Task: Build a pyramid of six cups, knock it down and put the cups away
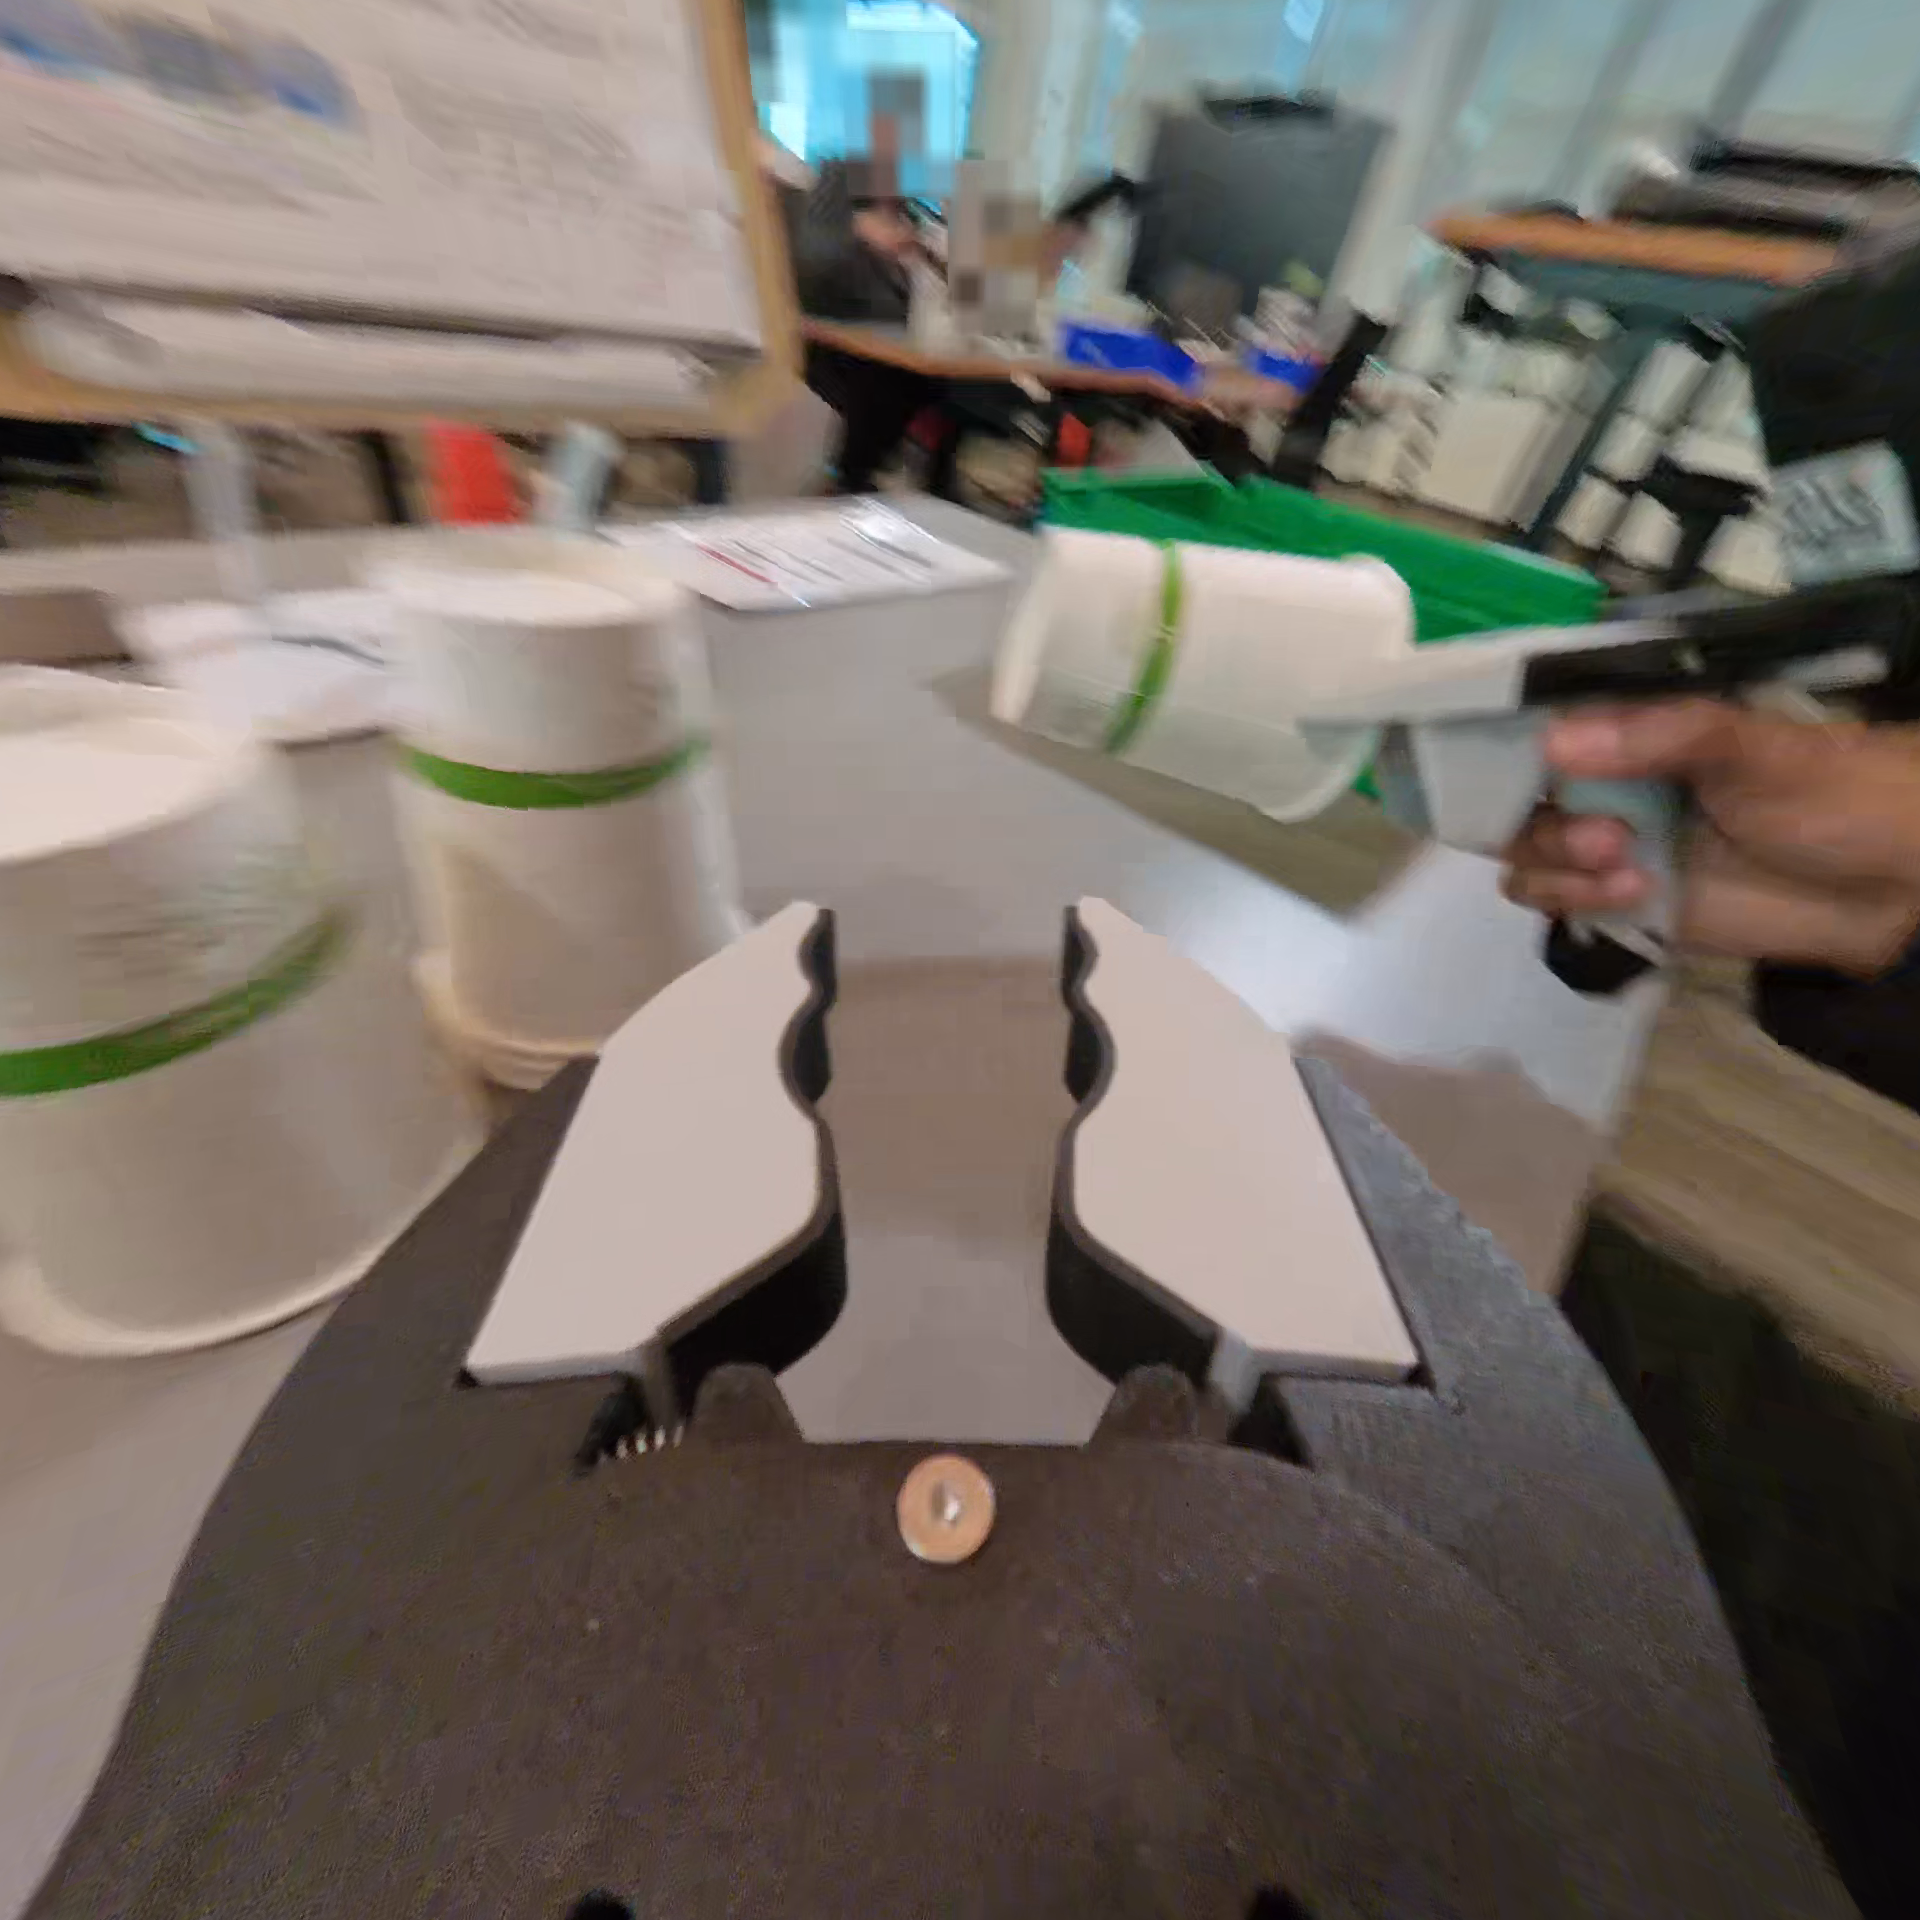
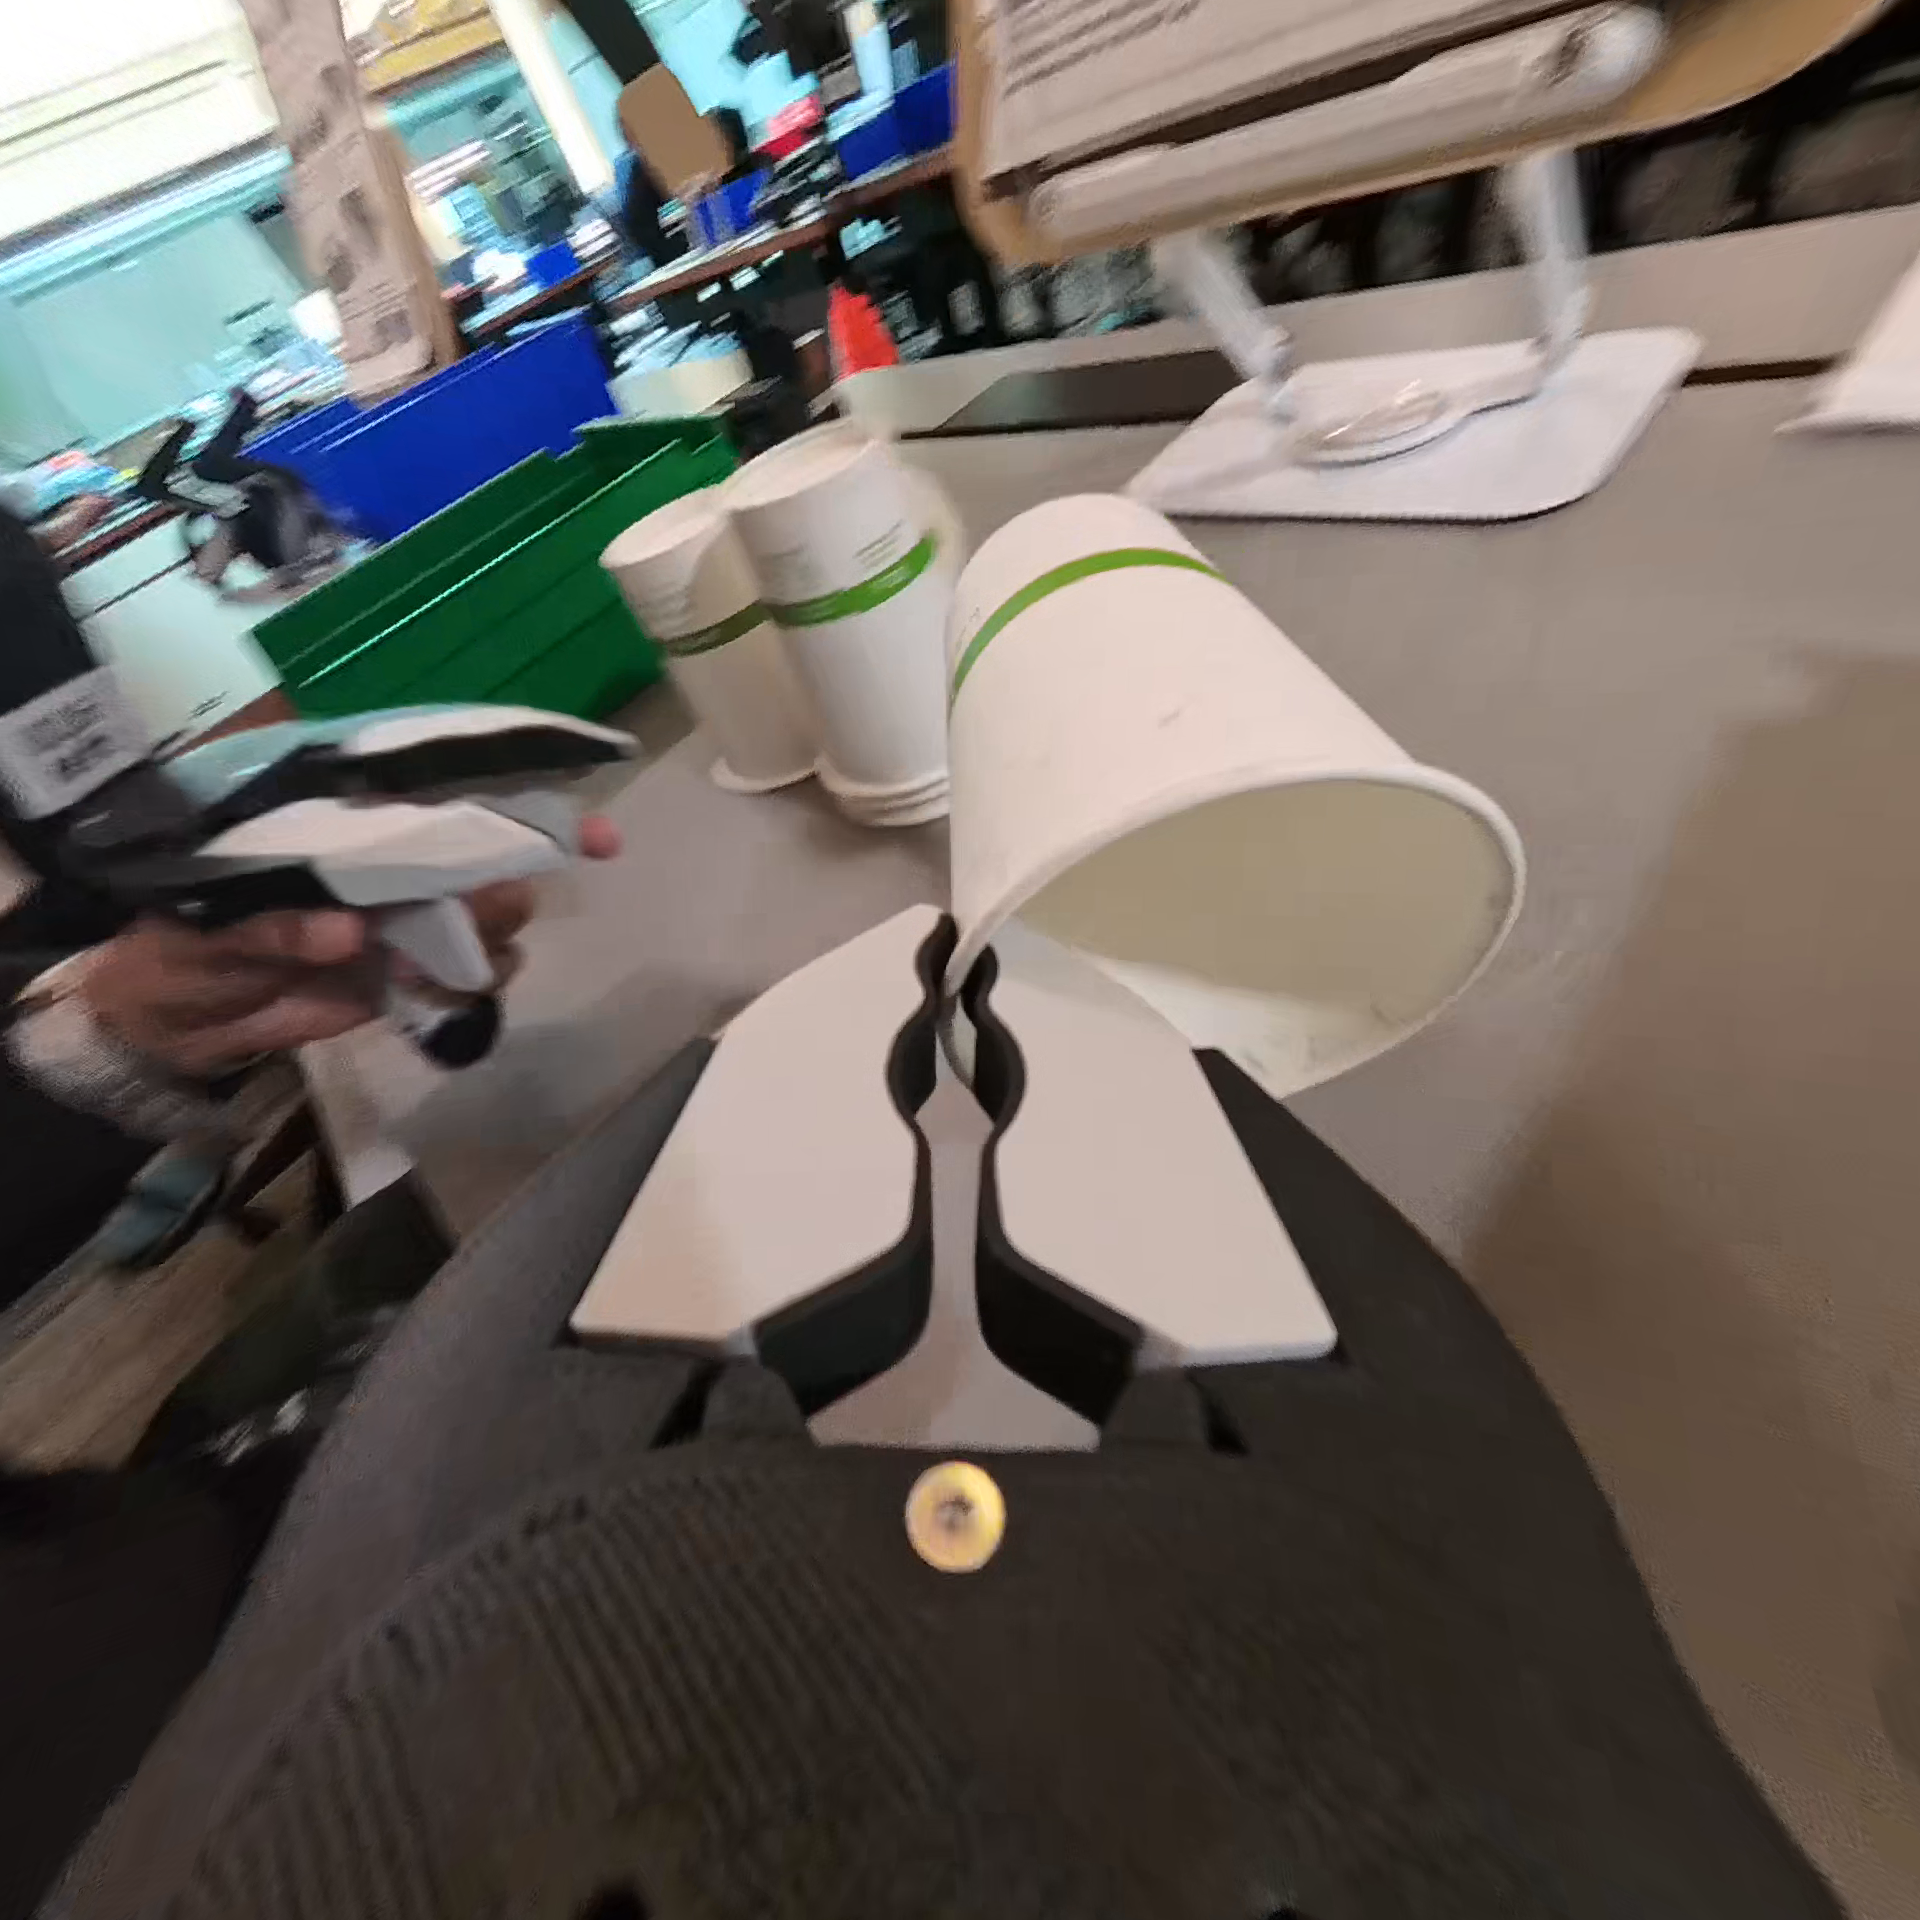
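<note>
The right gripper (image 2: 958,971) is pinching the rim of a tilted paper cup (image 2: 1143,748); the left gripper (image 1: 945,935) is hanging apart, empty, nearest the cup stacks (image 1: 540,790).

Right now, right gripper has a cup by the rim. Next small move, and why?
Probably carry the held cup toward the inverted stacks and turn it mouth-down. The right gripper pinches only its rim, so it hangs tilted above the table; the left gripper is open and empty.
</note>
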Demonstrator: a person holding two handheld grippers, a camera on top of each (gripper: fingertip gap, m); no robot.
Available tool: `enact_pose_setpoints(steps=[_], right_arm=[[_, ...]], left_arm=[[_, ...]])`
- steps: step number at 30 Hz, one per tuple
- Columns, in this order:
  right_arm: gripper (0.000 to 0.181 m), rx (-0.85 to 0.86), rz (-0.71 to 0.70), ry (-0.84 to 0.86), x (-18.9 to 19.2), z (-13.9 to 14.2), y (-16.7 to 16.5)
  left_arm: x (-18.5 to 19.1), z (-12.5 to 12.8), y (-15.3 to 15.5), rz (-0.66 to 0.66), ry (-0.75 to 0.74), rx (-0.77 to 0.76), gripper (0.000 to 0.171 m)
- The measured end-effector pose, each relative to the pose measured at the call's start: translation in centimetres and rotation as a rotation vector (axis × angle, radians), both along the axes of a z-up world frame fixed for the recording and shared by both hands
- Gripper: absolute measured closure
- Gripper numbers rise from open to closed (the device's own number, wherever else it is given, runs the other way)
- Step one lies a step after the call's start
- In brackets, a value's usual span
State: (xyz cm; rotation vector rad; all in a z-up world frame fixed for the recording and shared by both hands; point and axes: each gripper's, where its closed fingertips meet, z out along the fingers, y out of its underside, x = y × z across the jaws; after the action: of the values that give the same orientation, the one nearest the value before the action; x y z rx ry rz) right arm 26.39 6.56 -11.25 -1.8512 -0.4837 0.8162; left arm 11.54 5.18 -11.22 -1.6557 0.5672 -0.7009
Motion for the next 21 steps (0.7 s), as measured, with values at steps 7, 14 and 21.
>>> enact_pose_setpoints(steps=[7, 14, 21], right_arm=[[0.18, 0.045, 0.372, -0.24, -2.4, -2.5, -3.7], [0.18, -0.01, 0.667, -0.247, -4.6, -3.0, -8.5], [0.18, -0.037, 0.752, -0.359, -5.2, -4.8, -10.1]], left_arm=[[2.7, -3.3, -1.0, -0.073, 0.4, 0.145, 0.088], [3.2, -4.6, -2.0, -0.133, 0.598, 0.289, 0.085], [4.9, -6.4, -4.1, -0.238, 0.872, 0.512, 0.087]])
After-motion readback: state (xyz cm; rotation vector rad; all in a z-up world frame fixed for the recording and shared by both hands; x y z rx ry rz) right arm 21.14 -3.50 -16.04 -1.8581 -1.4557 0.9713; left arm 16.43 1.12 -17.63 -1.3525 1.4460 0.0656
